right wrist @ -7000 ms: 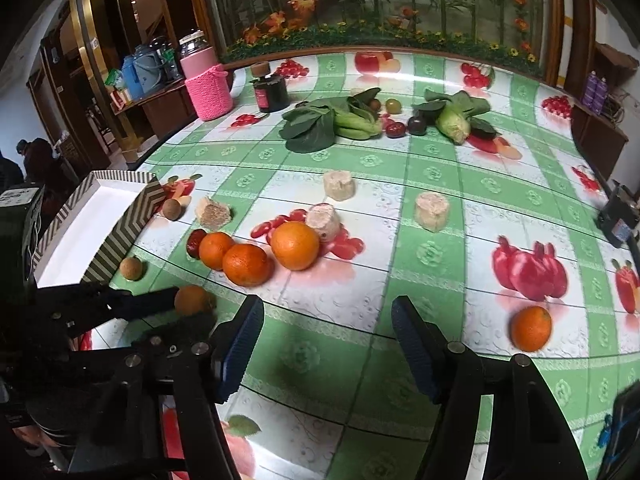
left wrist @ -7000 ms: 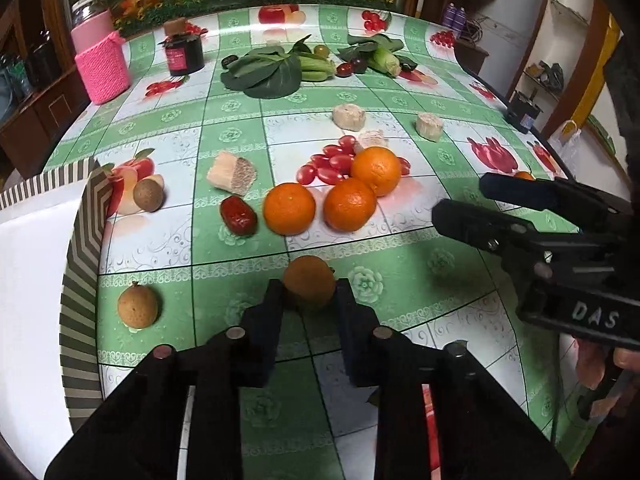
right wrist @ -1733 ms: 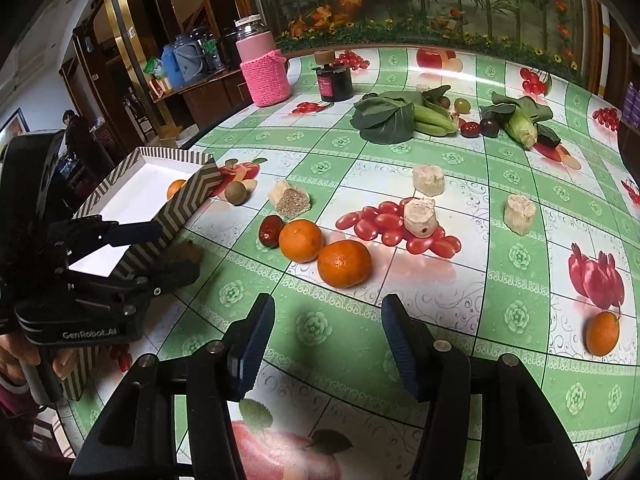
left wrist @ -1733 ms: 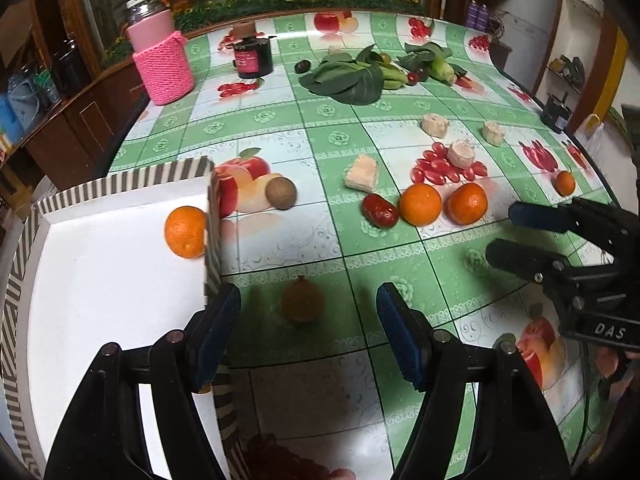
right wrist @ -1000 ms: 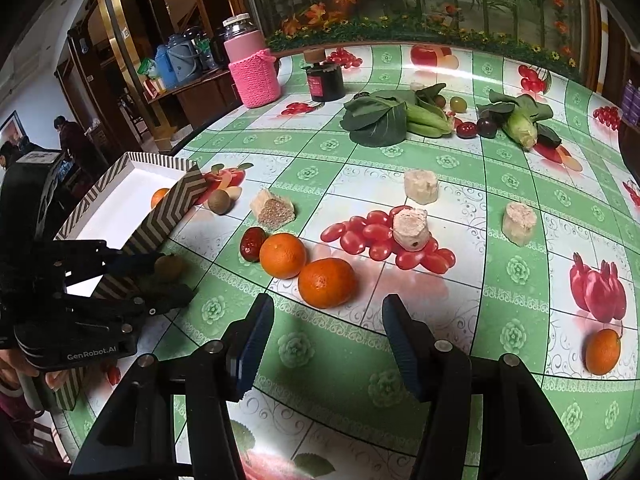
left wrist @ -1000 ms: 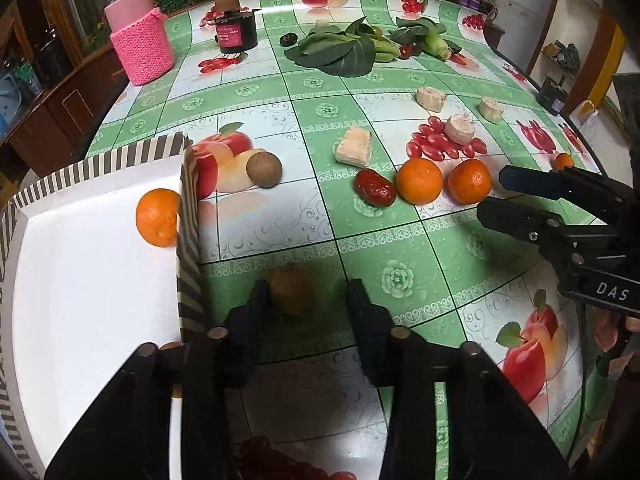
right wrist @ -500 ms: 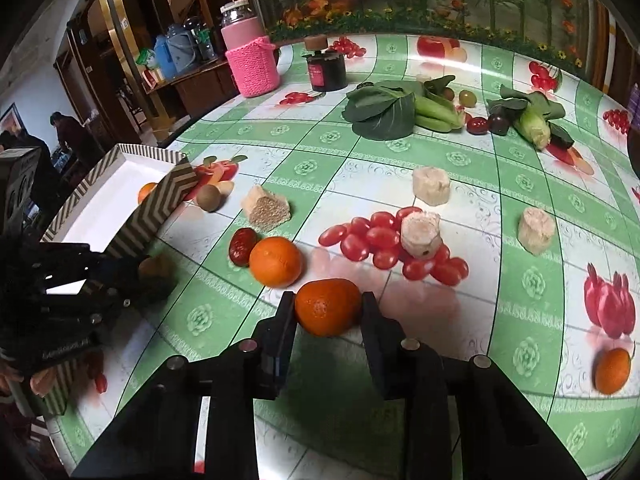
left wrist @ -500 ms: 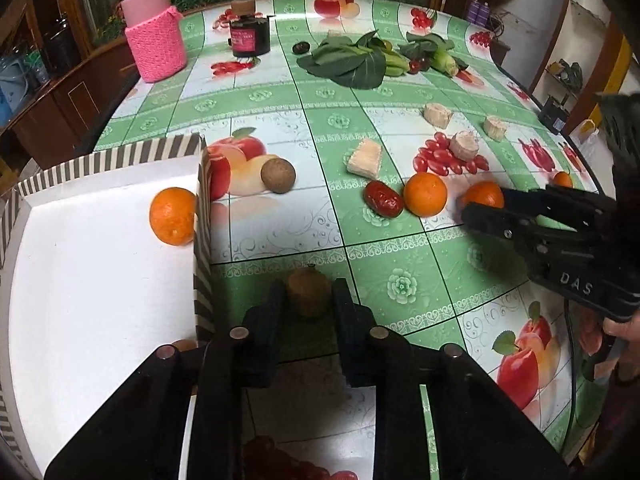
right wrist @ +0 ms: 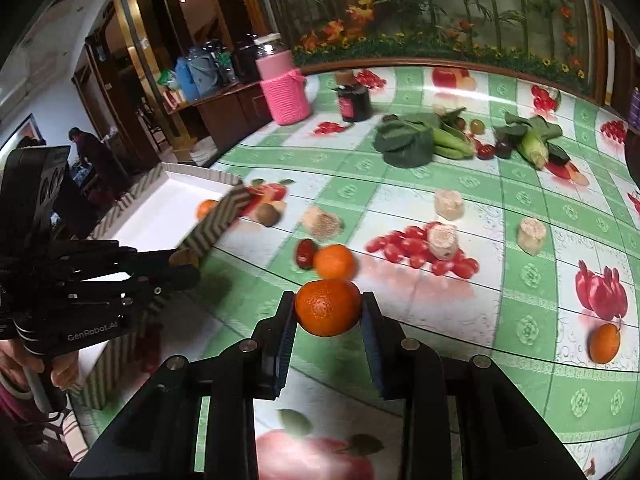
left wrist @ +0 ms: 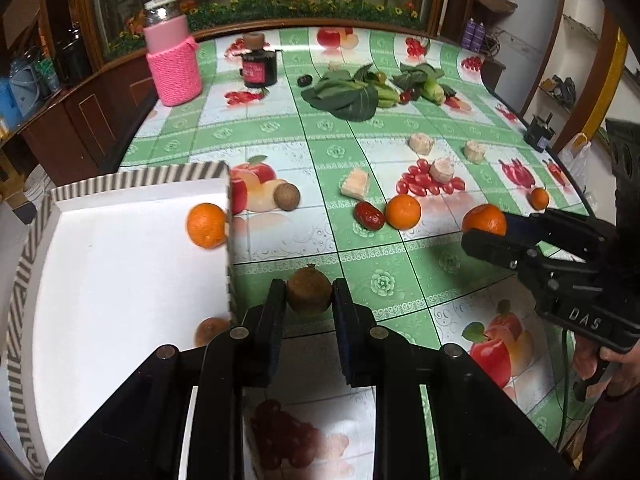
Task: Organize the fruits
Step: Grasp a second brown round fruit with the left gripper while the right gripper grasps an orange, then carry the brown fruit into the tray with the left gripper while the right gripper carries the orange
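Note:
My left gripper (left wrist: 309, 294) is shut on a small brown round fruit (left wrist: 309, 288), held just right of the white striped box (left wrist: 120, 264). The box holds one orange (left wrist: 206, 225) and another fruit (left wrist: 210, 330) near my fingers. My right gripper (right wrist: 328, 312) is shut on an orange (right wrist: 328, 306), lifted above the table; it also shows in the left wrist view (left wrist: 484, 220). On the table lie another orange (left wrist: 403, 211), a red date (left wrist: 369, 214), a brown fruit (left wrist: 287, 197) and a small orange (left wrist: 539, 197) at the far right.
Pale cut chunks (left wrist: 355, 184) and cherry tomatoes (left wrist: 420, 184) lie mid-table. Leafy greens and corn (left wrist: 352, 94), a dark jar (left wrist: 259, 66) and a pink-sleeved jar (left wrist: 172, 68) stand at the back. The table edge curves at right.
My left gripper has lifted the brown fruit a little beside the box. My right gripper has raised the orange off the table and drawn it away from the other orange.

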A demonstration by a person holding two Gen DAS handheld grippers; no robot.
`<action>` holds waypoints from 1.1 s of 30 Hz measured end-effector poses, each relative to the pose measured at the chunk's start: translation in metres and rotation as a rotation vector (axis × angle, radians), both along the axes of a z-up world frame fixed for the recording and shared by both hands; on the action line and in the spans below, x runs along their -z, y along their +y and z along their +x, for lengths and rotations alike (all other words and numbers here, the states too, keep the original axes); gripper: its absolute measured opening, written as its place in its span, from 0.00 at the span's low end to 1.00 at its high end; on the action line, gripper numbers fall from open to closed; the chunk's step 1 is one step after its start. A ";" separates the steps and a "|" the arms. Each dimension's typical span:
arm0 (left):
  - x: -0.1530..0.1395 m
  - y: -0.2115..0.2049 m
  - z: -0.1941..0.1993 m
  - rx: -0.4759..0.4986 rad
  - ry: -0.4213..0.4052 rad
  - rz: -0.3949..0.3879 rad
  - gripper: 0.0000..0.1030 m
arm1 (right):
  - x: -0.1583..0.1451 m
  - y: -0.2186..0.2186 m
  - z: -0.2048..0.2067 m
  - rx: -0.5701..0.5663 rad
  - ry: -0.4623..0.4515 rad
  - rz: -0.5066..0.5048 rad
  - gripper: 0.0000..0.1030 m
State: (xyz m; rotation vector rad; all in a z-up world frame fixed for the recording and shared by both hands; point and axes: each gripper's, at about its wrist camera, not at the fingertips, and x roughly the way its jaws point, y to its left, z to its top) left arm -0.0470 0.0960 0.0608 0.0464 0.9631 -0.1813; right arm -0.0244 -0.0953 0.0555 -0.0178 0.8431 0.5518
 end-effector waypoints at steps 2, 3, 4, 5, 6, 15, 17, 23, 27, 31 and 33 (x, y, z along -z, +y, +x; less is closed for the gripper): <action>-0.007 0.009 -0.003 -0.017 -0.013 -0.004 0.20 | -0.003 0.006 -0.004 -0.012 -0.009 -0.002 0.31; -0.010 0.013 -0.005 -0.025 -0.019 -0.004 0.20 | -0.005 0.010 -0.005 -0.021 -0.012 -0.001 0.31; -0.013 0.018 -0.006 -0.035 -0.026 -0.003 0.20 | -0.008 0.015 -0.007 -0.032 -0.018 0.000 0.31; -0.016 0.022 -0.007 -0.046 -0.032 0.000 0.20 | -0.010 0.018 -0.010 -0.040 -0.024 0.001 0.31; -0.019 0.028 -0.008 -0.059 -0.039 0.004 0.20 | -0.011 0.021 -0.011 -0.045 -0.027 0.003 0.31; -0.021 0.074 -0.015 -0.158 -0.040 0.040 0.20 | -0.021 0.057 -0.019 -0.112 -0.051 0.013 0.31; -0.017 0.082 -0.016 -0.177 -0.035 0.048 0.20 | -0.022 0.066 -0.020 -0.129 -0.051 0.013 0.31; -0.004 0.107 -0.012 -0.236 -0.012 0.064 0.20 | -0.019 0.094 -0.023 -0.185 -0.044 0.007 0.31; 0.002 0.116 -0.007 -0.255 -0.007 0.075 0.20 | -0.015 0.116 -0.021 -0.222 -0.033 -0.005 0.31; 0.006 0.124 0.000 -0.266 -0.004 0.084 0.20 | -0.012 0.132 -0.016 -0.242 -0.021 -0.012 0.31; 0.006 0.128 0.003 -0.272 -0.005 0.086 0.20 | -0.011 0.140 -0.013 -0.254 -0.019 -0.015 0.31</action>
